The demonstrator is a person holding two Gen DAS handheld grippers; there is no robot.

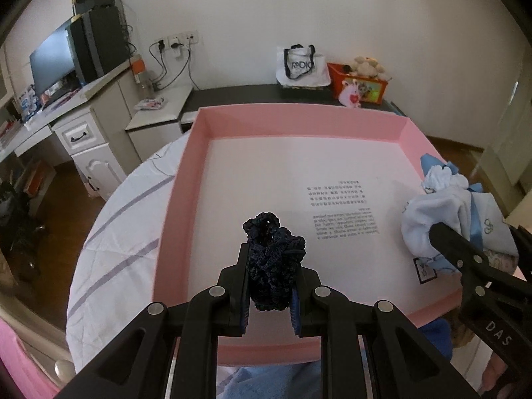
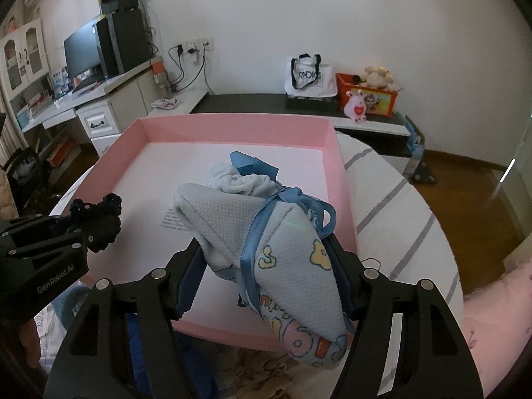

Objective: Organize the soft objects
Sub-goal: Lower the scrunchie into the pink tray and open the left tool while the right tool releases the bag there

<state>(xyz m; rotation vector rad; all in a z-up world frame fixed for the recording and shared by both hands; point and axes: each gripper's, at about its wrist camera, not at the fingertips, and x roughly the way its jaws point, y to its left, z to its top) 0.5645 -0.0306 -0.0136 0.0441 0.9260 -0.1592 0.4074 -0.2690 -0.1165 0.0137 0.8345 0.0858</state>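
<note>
**Two soft items held over the pink tray**

Left gripper (image 1: 270, 286) pinches a dark blue knitted piece (image 1: 271, 259), fingers nearly together on it; the piece sticks up past the fingertips, above the near left part of the pink tray (image 1: 173, 199). Right gripper (image 2: 266, 266) clamps a pale blue cloth bundle (image 2: 266, 242) tied with a blue ribbon (image 2: 256, 229), jaws about half spread around it; bundle hangs over the tray's near right side. Tray floor white with printed text (image 1: 345, 209); tray sits on a striped white cloth (image 1: 116, 249).
</note>
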